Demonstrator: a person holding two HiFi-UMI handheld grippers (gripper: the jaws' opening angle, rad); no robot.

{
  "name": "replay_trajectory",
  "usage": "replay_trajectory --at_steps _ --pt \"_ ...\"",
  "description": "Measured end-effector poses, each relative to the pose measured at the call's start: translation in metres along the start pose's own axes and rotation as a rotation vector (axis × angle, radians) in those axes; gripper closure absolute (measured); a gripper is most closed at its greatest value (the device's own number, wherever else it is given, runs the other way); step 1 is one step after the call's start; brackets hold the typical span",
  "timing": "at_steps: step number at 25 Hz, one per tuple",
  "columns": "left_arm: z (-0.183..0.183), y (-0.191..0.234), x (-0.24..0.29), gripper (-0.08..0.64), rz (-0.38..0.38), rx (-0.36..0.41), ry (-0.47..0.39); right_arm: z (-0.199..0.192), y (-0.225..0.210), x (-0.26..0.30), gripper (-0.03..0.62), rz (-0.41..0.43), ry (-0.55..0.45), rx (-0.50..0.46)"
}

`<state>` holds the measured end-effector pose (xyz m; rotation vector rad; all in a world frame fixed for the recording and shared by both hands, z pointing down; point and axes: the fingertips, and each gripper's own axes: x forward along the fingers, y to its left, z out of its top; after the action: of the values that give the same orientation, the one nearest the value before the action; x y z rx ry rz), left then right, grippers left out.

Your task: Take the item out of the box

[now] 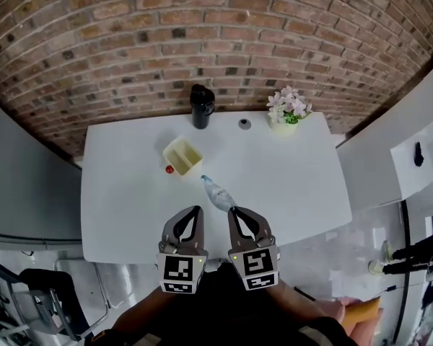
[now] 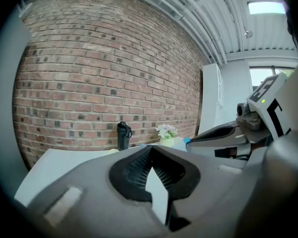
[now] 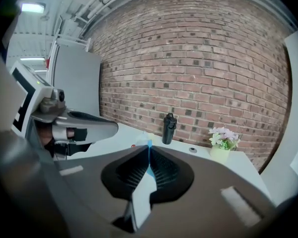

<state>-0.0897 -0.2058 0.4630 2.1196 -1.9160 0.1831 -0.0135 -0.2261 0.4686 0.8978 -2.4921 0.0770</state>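
Only, the bottle point(image 1: 217, 194) label is unreadably small.

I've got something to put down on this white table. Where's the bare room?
Two bare patches: left of the yellow box to the table's left edge, and right of the lying plastic bottle, in front of the flower pot. Crowded: box, red object and bottle mid-table; black flask and small disc along the back.

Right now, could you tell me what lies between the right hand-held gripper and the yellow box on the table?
In the head view, a clear water bottle lies on its side between the right hand-held gripper and the yellow box.
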Motion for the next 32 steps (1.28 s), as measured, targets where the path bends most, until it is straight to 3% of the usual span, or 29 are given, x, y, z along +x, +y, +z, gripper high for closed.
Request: replay_trajectory --at_steps 20,25,32 --pt "-0.009 -0.087 0.026 0.555 -0.288 0.071 0.028 -0.057 -0.054 -0.077 0.581 -0.309 0.043 0.202" --pt "-0.012 -0.105 0.03 0.555 -0.325 0.086 0.036 -0.065 -0.061 -0.088 0.581 -0.336 0.05 0.214" --pt "-0.017 -0.111 0.031 0.555 -0.325 0.097 0.049 -0.069 -0.061 -0.087 0.584 -0.312 0.051 0.229"
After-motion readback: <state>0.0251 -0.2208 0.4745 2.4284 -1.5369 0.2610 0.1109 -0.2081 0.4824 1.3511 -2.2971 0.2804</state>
